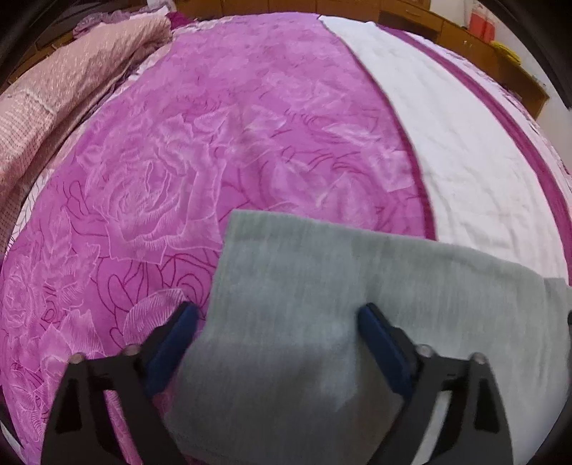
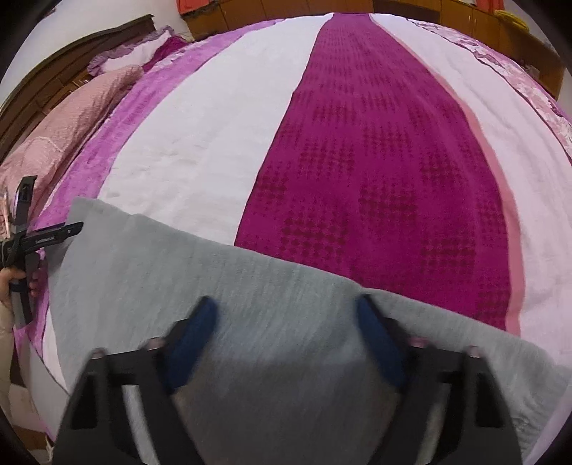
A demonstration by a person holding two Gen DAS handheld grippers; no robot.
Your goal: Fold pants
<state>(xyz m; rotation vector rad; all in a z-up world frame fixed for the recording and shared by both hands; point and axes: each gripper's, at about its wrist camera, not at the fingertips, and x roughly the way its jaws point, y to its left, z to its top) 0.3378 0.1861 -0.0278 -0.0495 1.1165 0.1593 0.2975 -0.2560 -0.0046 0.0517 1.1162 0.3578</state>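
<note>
The grey pants (image 1: pixel 304 286) lie flat on the bed, folded into a broad band across the near edge; they also show in the right wrist view (image 2: pixel 221 297). My left gripper (image 1: pixel 279 314) is open above the pants' left end, its blue fingers (image 1: pixel 379 339) wide apart, one over the bedspread and one over the cloth. My right gripper (image 2: pixel 286 314) is open above the pants' right part, with cloth showing between the fingers (image 2: pixel 375 339). The left gripper's body and the hand holding it show at the left edge of the right wrist view (image 2: pixel 25 246).
The bed has a pink rose-pattern blanket (image 1: pixel 214 125), white bands (image 1: pixel 447 143) and a magenta patterned stripe (image 2: pixel 375 161). A pink quilt (image 1: pixel 71 82) is bunched at the far left by the headboard (image 2: pixel 71 53). Wooden cabinets (image 2: pixel 464 18) stand beyond the bed.
</note>
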